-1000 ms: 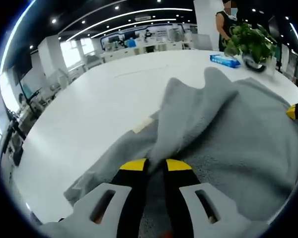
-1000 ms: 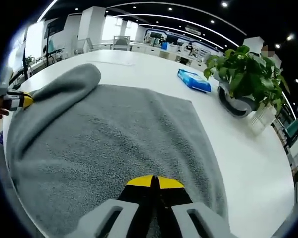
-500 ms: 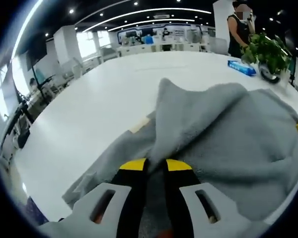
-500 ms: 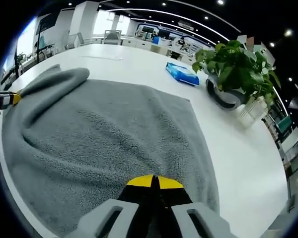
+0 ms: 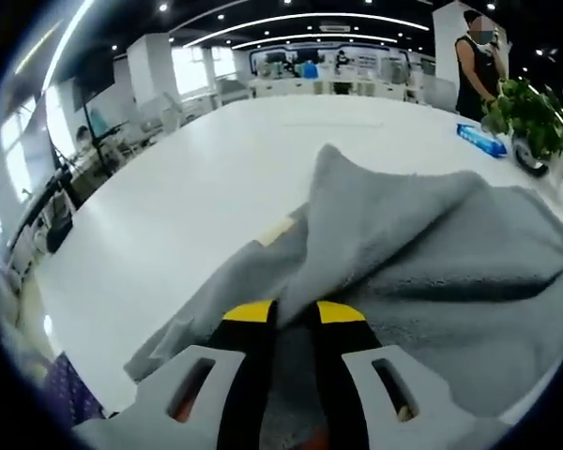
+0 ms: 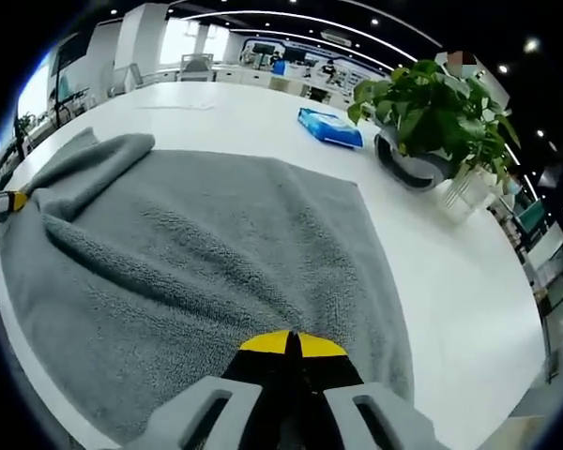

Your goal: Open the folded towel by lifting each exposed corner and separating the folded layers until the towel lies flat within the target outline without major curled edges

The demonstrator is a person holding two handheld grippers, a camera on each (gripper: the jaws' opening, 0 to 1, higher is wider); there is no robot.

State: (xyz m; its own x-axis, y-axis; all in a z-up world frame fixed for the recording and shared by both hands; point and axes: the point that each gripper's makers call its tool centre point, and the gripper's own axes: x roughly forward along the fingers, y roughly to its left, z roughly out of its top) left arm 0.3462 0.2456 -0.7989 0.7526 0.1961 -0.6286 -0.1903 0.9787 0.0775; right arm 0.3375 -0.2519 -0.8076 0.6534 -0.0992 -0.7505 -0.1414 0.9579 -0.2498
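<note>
Left gripper view: both grippers (image 5: 286, 312) (image 6: 292, 343) are pinching the grey terry towel (image 5: 432, 253) — mostly spread, a fold lingering at 12 o'clock.

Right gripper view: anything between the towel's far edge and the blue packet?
Nothing; bare white table between the towel and the blue packet.

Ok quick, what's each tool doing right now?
Left tool: closed on the grey towel.
Right tool: closed on the same towel's edge.
</note>
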